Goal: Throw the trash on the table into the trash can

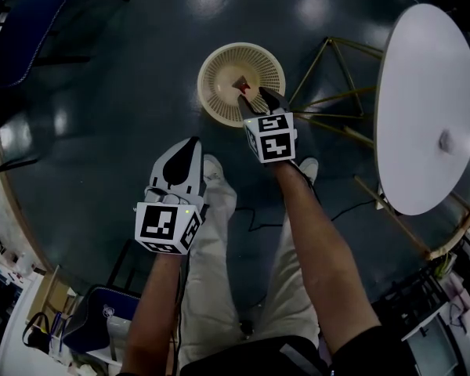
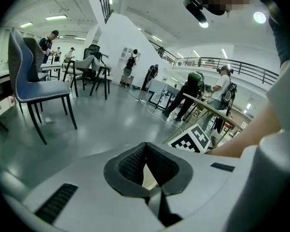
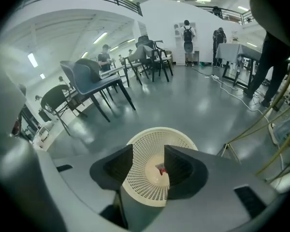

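The trash can, a round cream lattice basket, stands on the dark floor. A small red scrap of trash lies on its bottom, loose from any gripper. My right gripper hangs just over the can's near rim, open and empty. In the right gripper view the can and the red scrap show between the spread jaws of the right gripper. My left gripper is lower left of the can, shut. In the left gripper view its pads meet round a sliver of cream mesh.
A round white table on thin yellow legs stands right of the can, with a small white thing near its right edge. My legs and shoes are below the grippers. A blue chair and several people stand farther off.
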`<action>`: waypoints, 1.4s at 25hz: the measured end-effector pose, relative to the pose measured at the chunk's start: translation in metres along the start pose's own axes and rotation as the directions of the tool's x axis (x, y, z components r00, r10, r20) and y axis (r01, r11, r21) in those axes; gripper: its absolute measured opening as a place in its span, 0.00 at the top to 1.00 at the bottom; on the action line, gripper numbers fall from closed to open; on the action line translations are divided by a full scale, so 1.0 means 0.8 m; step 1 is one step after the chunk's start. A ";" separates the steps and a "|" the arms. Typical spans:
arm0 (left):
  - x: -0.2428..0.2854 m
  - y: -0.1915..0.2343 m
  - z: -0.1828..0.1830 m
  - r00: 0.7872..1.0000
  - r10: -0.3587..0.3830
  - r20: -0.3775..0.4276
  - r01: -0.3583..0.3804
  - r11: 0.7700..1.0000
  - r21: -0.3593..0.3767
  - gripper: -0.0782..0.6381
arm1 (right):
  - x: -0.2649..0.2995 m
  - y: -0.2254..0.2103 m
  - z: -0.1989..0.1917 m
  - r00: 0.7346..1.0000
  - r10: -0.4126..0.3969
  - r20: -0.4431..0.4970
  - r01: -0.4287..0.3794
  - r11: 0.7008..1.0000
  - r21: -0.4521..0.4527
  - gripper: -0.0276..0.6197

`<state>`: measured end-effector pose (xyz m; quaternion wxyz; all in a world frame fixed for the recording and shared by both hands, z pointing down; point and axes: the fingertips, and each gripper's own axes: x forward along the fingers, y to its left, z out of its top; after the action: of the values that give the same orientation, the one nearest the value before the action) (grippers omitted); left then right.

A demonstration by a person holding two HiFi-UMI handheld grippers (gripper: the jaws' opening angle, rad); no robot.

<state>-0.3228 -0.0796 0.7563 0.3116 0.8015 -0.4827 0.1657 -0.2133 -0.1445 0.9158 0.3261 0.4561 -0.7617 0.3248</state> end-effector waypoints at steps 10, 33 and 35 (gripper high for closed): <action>-0.002 -0.005 0.008 1.000 -0.002 0.007 0.002 1.000 0.006 0.87 | -0.018 0.002 0.009 1.000 -0.004 0.024 0.004 1.000 -0.010 0.66; -0.051 -0.083 0.146 0.997 -0.038 0.069 0.032 0.996 0.084 0.87 | -0.197 0.031 0.108 0.987 0.000 0.159 0.005 0.999 -0.034 0.93; -0.056 -0.094 0.160 0.996 -0.047 0.079 0.041 0.996 0.079 0.87 | -0.213 0.034 0.116 0.987 0.011 0.162 -0.004 0.999 -0.043 0.93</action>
<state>-0.2825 -0.1082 0.6095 0.2638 0.8295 -0.4705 0.1449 -0.1929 -0.1254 0.7218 0.2713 0.4712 -0.7942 0.2713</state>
